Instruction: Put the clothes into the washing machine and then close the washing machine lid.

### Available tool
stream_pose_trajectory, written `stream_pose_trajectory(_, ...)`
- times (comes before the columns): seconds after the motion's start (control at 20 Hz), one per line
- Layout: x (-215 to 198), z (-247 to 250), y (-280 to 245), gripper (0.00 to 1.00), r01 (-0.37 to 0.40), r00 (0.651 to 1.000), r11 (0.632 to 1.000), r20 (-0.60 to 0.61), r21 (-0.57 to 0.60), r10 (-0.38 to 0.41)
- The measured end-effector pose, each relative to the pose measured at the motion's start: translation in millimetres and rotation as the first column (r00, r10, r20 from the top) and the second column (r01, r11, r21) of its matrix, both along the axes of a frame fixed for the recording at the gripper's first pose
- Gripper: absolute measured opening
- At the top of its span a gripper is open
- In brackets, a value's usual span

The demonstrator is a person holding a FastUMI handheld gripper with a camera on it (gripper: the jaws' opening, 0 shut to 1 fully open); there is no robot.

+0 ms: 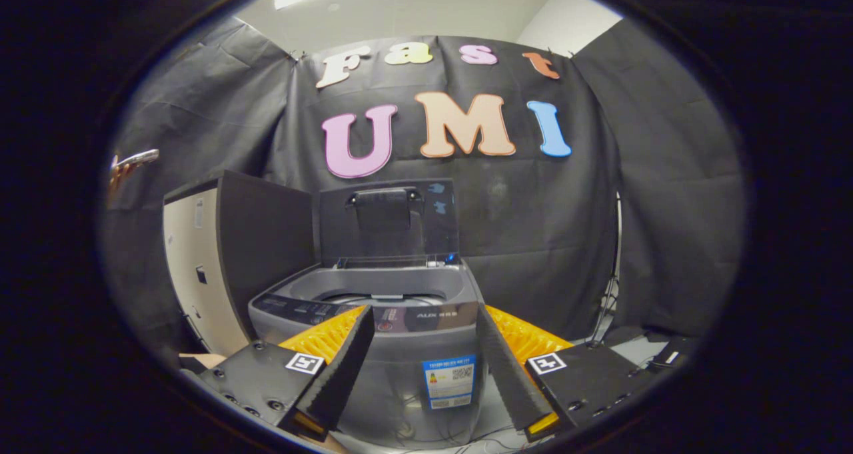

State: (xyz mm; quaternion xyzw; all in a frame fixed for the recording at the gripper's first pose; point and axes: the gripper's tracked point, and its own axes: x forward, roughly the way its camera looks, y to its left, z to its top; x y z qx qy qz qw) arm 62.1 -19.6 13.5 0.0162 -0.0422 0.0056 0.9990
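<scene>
A grey top-loading washing machine (400,334) stands just ahead of my fingers, its front panel showing between them. Its dark lid (388,221) is raised upright at the back, and the drum opening (390,294) lies exposed below it. My gripper (426,324) is open, its fingers spread wide to either side of the machine's front, with nothing between them. The clothes cannot be made out here.
A tall cabinet (220,254) with a pale side and dark front stands close to the left of the machine. Black cloth walls close in behind and on both sides. A thin stand (610,294) and cables lie on the floor to the right.
</scene>
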Motion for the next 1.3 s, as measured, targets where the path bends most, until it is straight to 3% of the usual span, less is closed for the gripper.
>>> stream_pose_trajectory(0.35, 65.6, 95.8, 32.1, 0.95, -0.068, 0.993, 0.997, 0.094, -0.044, 0.072)
stream_pose_trajectory(0.7, 169.5, 185.5, 79.4, 0.95, -0.143, 0.983, 0.988, 0.111, -0.055, 0.148)
stream_pose_trajectory(1.1, 324.5, 202.3, 122.7, 0.95, -0.098, 0.994, 0.992, 0.039, -0.078, 0.101)
stream_pose_trajectory(1.3, 377.3, 194.4, 121.5, 0.95, -0.058, 0.998, 0.997, 0.008, -0.047, 0.059)
